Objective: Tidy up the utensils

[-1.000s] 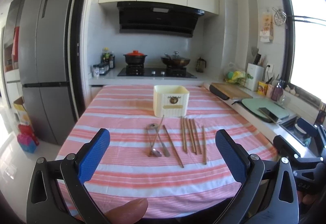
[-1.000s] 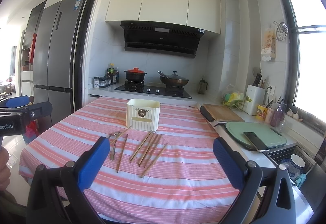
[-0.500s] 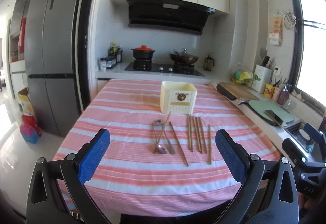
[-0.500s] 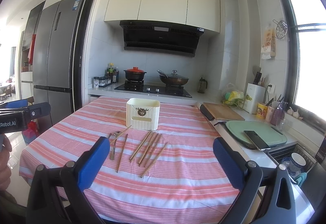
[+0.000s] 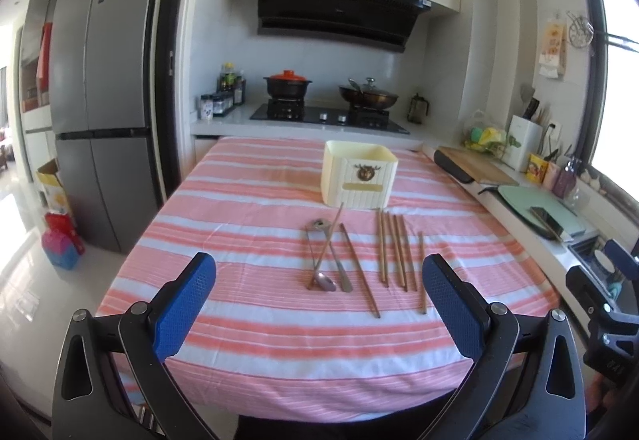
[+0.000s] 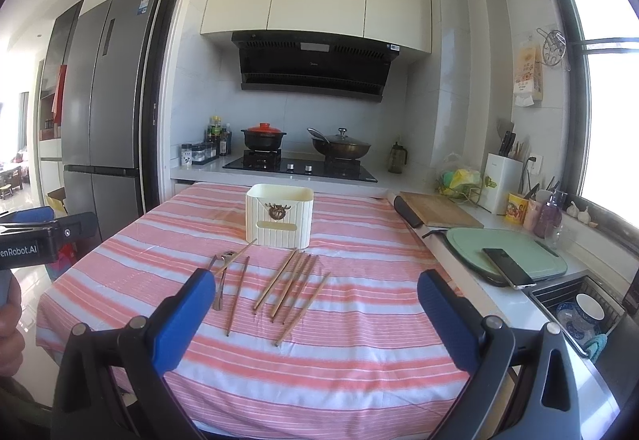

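Note:
A cream utensil holder (image 5: 359,176) stands mid-table on the pink striped cloth (image 5: 255,304); it also shows in the right wrist view (image 6: 279,216). In front of it lie two metal spoons (image 5: 325,268), crossed by a chopstick, and several wooden chopsticks (image 5: 393,252); the chopsticks show in the right wrist view (image 6: 289,286) and so do the spoons (image 6: 219,276). My left gripper (image 5: 319,300) is open and empty, held above the near table edge. My right gripper (image 6: 311,316) is open and empty, likewise short of the utensils.
A counter along the right holds a wooden board (image 6: 435,208), a green board with a phone (image 6: 507,266), and a sink with bowls (image 6: 583,312). A stove with pots (image 6: 303,160) is behind the table. A fridge (image 5: 104,112) stands left.
The left gripper has risen and tilted, so the table looks lower and nearer in its view. The right gripper has barely moved. Utensils lie unchanged.

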